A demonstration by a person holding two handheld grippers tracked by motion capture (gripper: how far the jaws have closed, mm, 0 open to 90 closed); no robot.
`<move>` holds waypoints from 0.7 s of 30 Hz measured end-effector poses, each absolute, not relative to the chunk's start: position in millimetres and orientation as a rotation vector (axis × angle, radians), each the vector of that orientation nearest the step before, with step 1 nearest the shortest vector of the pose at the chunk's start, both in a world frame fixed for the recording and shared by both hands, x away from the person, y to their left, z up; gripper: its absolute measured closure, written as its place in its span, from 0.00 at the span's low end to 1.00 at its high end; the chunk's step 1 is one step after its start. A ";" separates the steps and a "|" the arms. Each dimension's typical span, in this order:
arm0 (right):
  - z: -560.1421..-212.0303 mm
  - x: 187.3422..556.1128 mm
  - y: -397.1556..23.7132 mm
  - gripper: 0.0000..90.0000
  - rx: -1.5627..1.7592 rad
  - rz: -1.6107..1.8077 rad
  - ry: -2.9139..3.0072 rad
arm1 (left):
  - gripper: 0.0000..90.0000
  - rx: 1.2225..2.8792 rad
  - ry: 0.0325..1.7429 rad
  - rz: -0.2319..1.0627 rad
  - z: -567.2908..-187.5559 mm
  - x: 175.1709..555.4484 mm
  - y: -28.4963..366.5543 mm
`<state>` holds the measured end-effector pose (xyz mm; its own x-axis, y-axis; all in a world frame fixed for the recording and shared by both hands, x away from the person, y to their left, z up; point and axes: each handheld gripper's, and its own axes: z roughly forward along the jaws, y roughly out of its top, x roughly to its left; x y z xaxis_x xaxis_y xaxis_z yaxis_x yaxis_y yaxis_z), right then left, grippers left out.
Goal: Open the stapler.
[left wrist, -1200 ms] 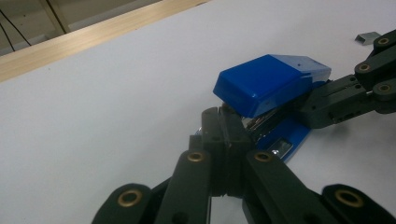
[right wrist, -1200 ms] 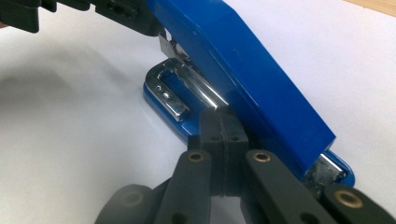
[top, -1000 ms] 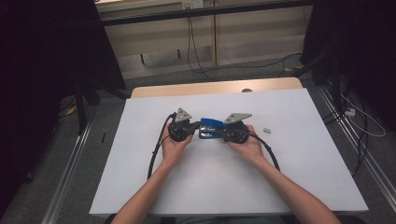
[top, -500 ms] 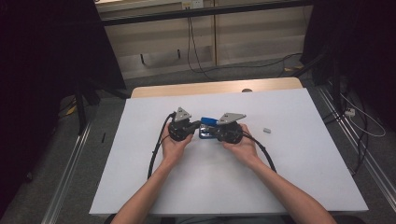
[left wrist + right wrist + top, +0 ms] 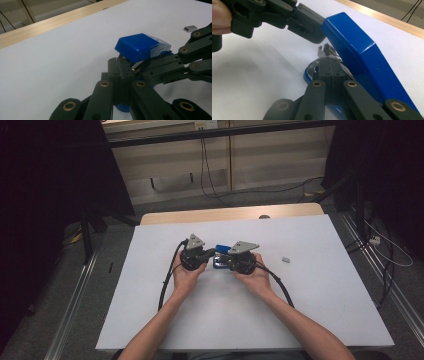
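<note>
A blue stapler [image 5: 221, 251] lies mid-table between my two grippers, its lid [image 5: 140, 46] tilted up off the base. My left gripper [image 5: 122, 67] is shut, its tips pressed against the front end of the stapler just under the lid; I cannot see anything clamped between its jaws. In the right gripper view, the left gripper [image 5: 315, 35] touches the lid's [image 5: 359, 50] front tip. My right gripper [image 5: 329, 62] is shut on the metal magazine below the lid, and it reaches in from the right [image 5: 140, 67]. A hand holds each gripper [image 5: 212, 254] [image 5: 223, 262].
A small grey staple strip [image 5: 286, 259] lies on the white tabletop [image 5: 325, 320] to the right of the grippers, also far right [image 5: 190, 28]. A wooden strip [image 5: 230, 213] runs along the table's far edge. Black cables [image 5: 167, 280] trail back from both grippers.
The right gripper has shifted a little to the left, closing in on the left gripper with the stapler between them. The left hand has barely moved.
</note>
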<state>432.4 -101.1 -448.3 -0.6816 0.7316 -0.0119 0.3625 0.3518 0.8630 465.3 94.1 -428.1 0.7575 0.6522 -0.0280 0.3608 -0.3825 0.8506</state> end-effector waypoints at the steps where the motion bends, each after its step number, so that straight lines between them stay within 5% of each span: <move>1: -448.3 432.4 -101.1 1.00 0.958 1.267 2.223 | 1.00 2.004 0.764 0.385 -427.9 465.3 93.9; 21: -448.7 432.4 -97.3 1.00 0.966 1.274 2.171 | 1.00 1.993 0.799 0.343 -433.6 470.5 96.1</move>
